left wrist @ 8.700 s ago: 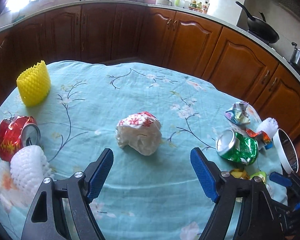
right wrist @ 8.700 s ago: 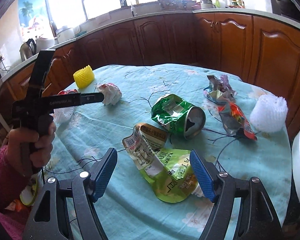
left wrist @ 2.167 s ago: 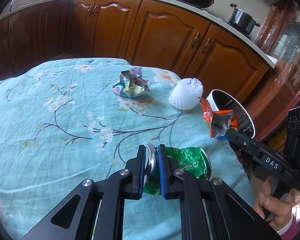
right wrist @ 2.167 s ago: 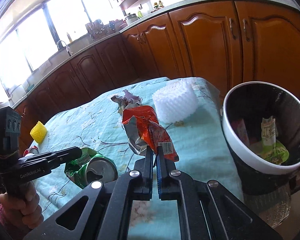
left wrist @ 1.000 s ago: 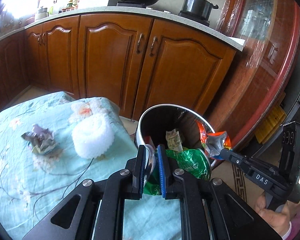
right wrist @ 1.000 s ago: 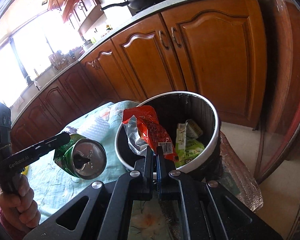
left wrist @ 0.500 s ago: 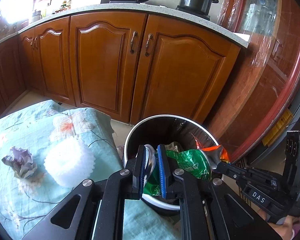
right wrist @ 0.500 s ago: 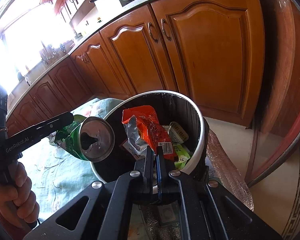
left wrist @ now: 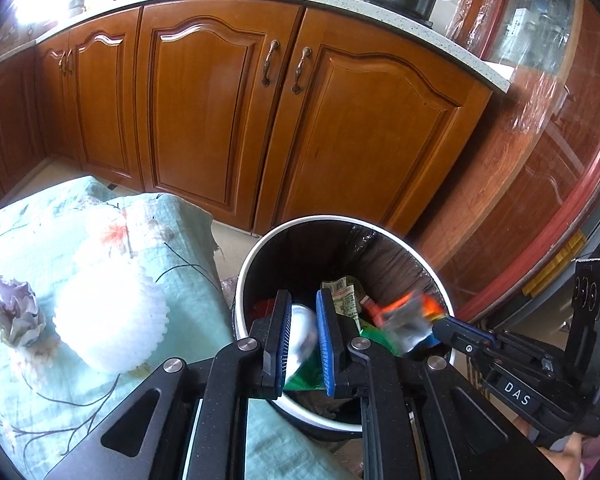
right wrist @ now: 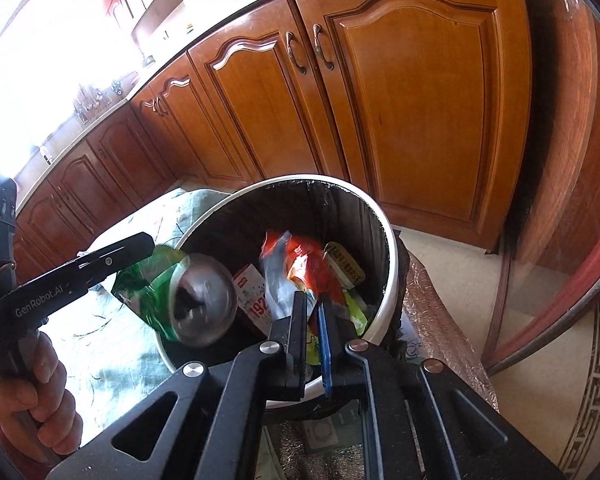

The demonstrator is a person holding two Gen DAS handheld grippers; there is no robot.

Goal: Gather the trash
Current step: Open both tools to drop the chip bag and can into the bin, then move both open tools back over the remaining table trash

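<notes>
A white-rimmed bin (left wrist: 342,219) with a black liner stands beside the table; it also shows in the right wrist view (right wrist: 390,264). My left gripper (left wrist: 303,322) hangs over its rim, jaws parted a little, with the crushed green can (left wrist: 300,332) blurred between them. The can (right wrist: 188,296) shows at the bin's left rim in the right wrist view. My right gripper (right wrist: 312,322) is over the bin, jaws slightly parted; the red snack wrapper (right wrist: 308,264) is blurred just beyond its tips. It also shows in the left wrist view (left wrist: 404,316).
On the teal floral tablecloth (left wrist: 40,240) lie a white foam fruit net (left wrist: 112,320) and a crumpled foil wrapper (left wrist: 14,316). Other wrappers (right wrist: 344,268) lie in the bin. Wooden kitchen cabinets (left wrist: 260,120) stand behind it.
Both grippers have moved further over the bin. Their jaws have parted slightly, and the can and the red wrapper now look blurred, slipping from the jaws.
</notes>
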